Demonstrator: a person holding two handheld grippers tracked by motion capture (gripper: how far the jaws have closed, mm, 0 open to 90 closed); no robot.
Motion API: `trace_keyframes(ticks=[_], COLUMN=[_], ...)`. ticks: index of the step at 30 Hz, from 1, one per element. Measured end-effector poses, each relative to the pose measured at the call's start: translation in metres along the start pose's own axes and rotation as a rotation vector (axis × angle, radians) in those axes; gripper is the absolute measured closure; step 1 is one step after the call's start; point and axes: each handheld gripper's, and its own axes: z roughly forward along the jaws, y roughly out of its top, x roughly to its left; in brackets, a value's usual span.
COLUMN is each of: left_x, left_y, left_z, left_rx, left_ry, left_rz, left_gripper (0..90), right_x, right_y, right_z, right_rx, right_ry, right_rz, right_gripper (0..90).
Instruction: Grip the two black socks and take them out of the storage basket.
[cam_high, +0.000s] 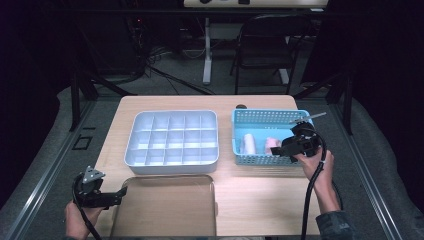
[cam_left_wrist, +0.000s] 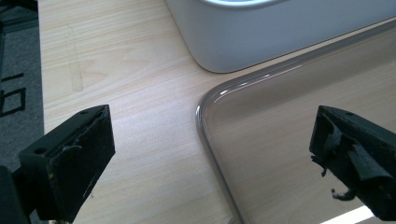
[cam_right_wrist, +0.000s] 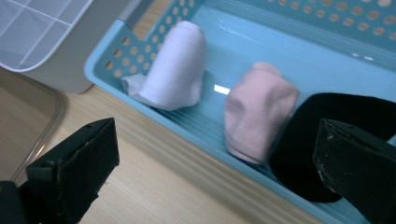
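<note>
**Three rolled socks in the blue basket**

I see a blue basket (cam_high: 260, 118) with perforated walls on the right side of the table, just beside the white divided organiser. Inside lie three rolled socks, side by side along the near wall. The white sock (cam_right_wrist: 175, 65) is farthest left, a tidy roll with a loose flap at its lower end, leaning against the basket's end wall. The pink sock (cam_right_wrist: 259, 109) sits next to it, apart from the white one. The black sock (cam_right_wrist: 327, 116) lies touching the pink one on its other side.
</note>
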Motion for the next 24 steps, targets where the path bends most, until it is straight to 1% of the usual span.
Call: trace_keyframes(ticks=[2,5,7,10,11,12,13,14,16,17,18,20,21,23,24], left_x=[0.000,0.000,-0.001,-0.002,-0.002,-0.002,-0.002,-0.002,-0.002,-0.002,-0.002,-0.002,-0.002,-0.002,-0.002], left_y=[0.000,0.000,0.000,0.001,0.001,0.001,0.001,0.001,0.001,0.001,0.001,0.001,0.001,0.001,0.001], left_z=[0.000,0.001,0.001,0.002,0.002,0.002,0.002,0.002,0.002,0.002,0.002,0.002,0.002,0.002,0.003], left_rx=[0.001,0.002,0.006,0.009,0.012,0.010,0.010,0.012,0.013,0.013,0.013,0.014,0.014,0.017,0.018], left_ry=[0.002,0.002,-0.001,0.001,0.001,0.003,0.003,0.002,0.002,0.002,0.002,0.001,0.002,0.000,0.001], left_rz=[0.002,0.004,0.008,0.015,0.018,0.018,0.019,0.018,0.018,0.020,0.019,0.018,0.021,0.021,0.023], left_gripper=[0.1,0.2,0.2,0.1,0.1,0.2,0.2,0.2,0.1,0.1,0.2,0.2,0.2,0.2,0.2], right_x=[-0.009,-0.019,-0.027,-0.036,-0.039,-0.041,-0.045,-0.046,-0.050,-0.052,-0.054,-0.057,-0.059,-0.062,-0.063], right_y=[0.001,0.002,0.003,0.006,0.007,0.009,0.010,0.011,0.013,0.013,0.014,0.014,0.015,0.016,0.017], right_z=[0.002,0.007,0.011,0.015,0.017,0.018,0.021,0.023,0.028,0.032,0.035,0.041,0.043,0.048,0.050], right_rx=[0.015,0.033,0.047,0.068,0.074,0.090,0.102,0.110,0.139,0.146,0.165,0.189,0.204,0.238,0.250], right_ry=[-0.012,-0.021,-0.039,-0.049,-0.047,-0.063,-0.069,-0.067,-0.081,-0.086,-0.090,-0.108,-0.110,-0.130,-0.129], right_rz=[0.017,0.056,0.071,0.100,0.106,0.114,0.115,0.126,0.134,0.139,0.143,0.160,0.163,0.176,0.175], right_gripper=[0.0,0.0,0.8,3.3,5.0,8.2,11.0,12.6,15.3,15.3,16.0,22.1,22.8,26.0,27.4])
